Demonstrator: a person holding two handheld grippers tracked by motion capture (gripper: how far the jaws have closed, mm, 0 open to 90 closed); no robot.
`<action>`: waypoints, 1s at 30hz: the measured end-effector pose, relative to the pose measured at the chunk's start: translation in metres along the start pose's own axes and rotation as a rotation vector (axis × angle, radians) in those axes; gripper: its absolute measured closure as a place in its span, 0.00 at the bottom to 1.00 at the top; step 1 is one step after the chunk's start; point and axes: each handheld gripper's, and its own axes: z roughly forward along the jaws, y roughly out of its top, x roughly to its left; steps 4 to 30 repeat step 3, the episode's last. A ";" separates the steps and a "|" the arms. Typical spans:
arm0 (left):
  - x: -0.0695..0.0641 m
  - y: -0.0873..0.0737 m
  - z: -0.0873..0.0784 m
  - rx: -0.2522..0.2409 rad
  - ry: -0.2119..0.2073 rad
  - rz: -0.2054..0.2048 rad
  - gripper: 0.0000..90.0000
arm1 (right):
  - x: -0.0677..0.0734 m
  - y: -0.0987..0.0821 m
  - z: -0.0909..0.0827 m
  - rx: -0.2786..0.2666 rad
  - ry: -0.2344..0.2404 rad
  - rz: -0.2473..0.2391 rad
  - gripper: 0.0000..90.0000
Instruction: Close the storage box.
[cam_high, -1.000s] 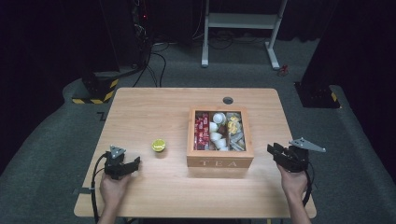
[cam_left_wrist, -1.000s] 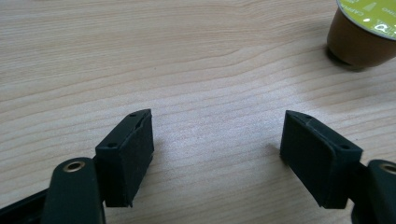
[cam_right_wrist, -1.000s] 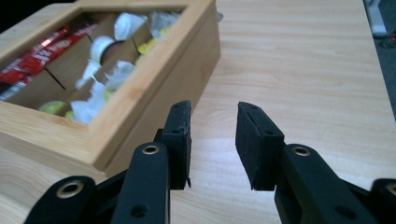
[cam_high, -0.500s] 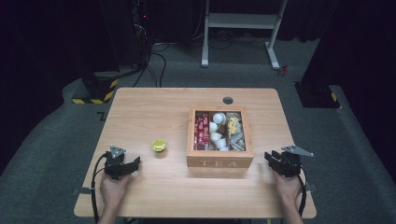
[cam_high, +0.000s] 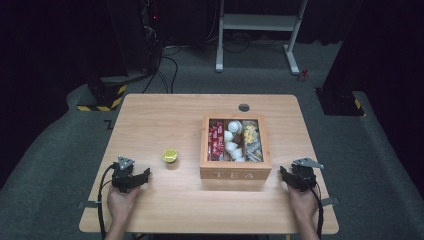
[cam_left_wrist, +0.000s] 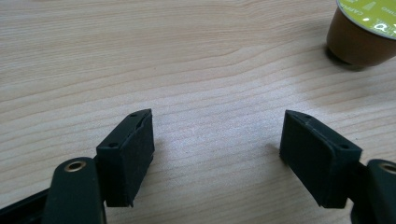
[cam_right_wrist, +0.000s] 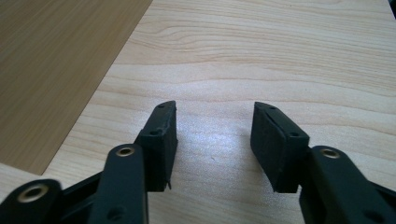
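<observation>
A wooden box (cam_high: 236, 169) marked TEA stands open right of the table's middle, holding red packets, white capsules and yellow sachets. A brown capsule with a yellow-green lid (cam_high: 170, 156) stands alone left of the box. My left gripper (cam_high: 144, 174) rests low near the front left, open and empty, with the capsule (cam_left_wrist: 364, 28) ahead and to the right of its fingertips (cam_left_wrist: 217, 135). My right gripper (cam_high: 283, 173) sits low just off the box's front right corner. Its jaws (cam_right_wrist: 214, 135) have just been opening, with bare wood between them and the box wall (cam_right_wrist: 56, 70) to their left.
The light wooden table (cam_high: 165, 120) has a round cable hole (cam_high: 244, 107) at the back, behind the box. Beyond the table's far edge stand a white metal frame (cam_high: 260, 25) and a yellow-and-black striped base (cam_high: 102, 95) on grey carpet.
My right hand has come down to the table beside the box's front right corner. Its jaws stand wider apart. My left hand and the capsule have stayed put.
</observation>
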 end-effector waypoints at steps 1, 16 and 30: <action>0.000 0.000 0.000 -0.001 -0.001 0.000 0.29 | 0.000 0.000 0.000 0.000 -0.001 -0.001 0.53; 0.000 0.000 0.000 0.000 0.000 -0.001 0.29 | 0.000 0.000 0.000 0.000 -0.002 0.000 0.51; 0.000 0.000 0.000 0.000 0.000 -0.001 0.29 | 0.000 0.000 0.000 0.000 -0.002 0.000 0.51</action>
